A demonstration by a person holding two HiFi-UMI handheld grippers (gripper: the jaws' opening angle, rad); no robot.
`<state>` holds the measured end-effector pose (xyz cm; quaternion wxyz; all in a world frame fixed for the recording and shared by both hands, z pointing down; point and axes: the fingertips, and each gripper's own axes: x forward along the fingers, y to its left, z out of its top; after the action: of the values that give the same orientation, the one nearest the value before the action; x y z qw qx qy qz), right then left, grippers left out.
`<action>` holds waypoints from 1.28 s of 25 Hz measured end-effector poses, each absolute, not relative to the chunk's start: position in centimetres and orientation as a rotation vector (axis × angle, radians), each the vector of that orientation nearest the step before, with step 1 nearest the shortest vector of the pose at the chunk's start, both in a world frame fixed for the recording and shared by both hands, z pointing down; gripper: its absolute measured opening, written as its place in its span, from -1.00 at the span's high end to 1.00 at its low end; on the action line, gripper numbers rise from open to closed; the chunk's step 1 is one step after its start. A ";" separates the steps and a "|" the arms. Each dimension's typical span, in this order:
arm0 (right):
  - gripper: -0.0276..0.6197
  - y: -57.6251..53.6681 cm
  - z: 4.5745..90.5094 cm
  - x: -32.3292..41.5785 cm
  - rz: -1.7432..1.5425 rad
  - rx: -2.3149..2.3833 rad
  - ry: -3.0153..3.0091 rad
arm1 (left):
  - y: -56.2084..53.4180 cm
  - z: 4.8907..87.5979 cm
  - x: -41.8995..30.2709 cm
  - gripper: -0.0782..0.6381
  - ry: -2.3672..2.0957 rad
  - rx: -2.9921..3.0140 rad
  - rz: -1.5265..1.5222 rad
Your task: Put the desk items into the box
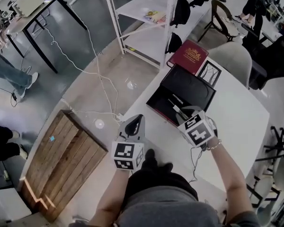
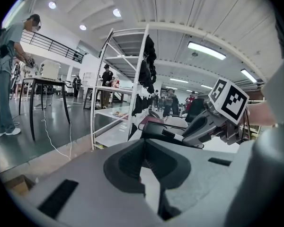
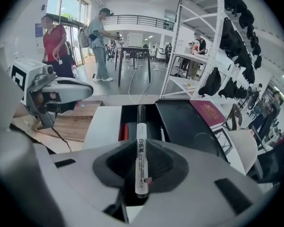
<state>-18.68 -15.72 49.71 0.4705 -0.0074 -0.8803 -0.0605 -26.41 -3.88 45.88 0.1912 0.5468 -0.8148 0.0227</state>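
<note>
Your right gripper [image 3: 141,144] clamps a white marker [image 3: 140,157], its black cap pointing over the open black box [image 3: 127,115]. Your left gripper [image 2: 143,167] hangs nearby, jaws drawn together on nothing.

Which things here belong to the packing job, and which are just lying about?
Job: marker held in the right tongs; open black box; white desk.
Lying about: red book; picture frame; shelf rack; wooden pallet.
</note>
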 end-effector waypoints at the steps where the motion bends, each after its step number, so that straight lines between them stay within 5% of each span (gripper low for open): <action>1: 0.70 -15.8 50.0 -18.9 -0.154 -0.018 -2.147 | -3.8 46.0 -26.7 0.76 -2.288 1.534 0.062; 32: 0.70 -16.5 57.2 -22.2 -0.127 -0.013 -1.945 | -2.6 48.0 -30.3 0.76 -2.265 1.479 0.031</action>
<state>-22.20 -16.50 57.17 0.5614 -0.0055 -0.8258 -0.0538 -30.28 -2.63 48.04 0.2161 0.5338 -0.8174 0.0111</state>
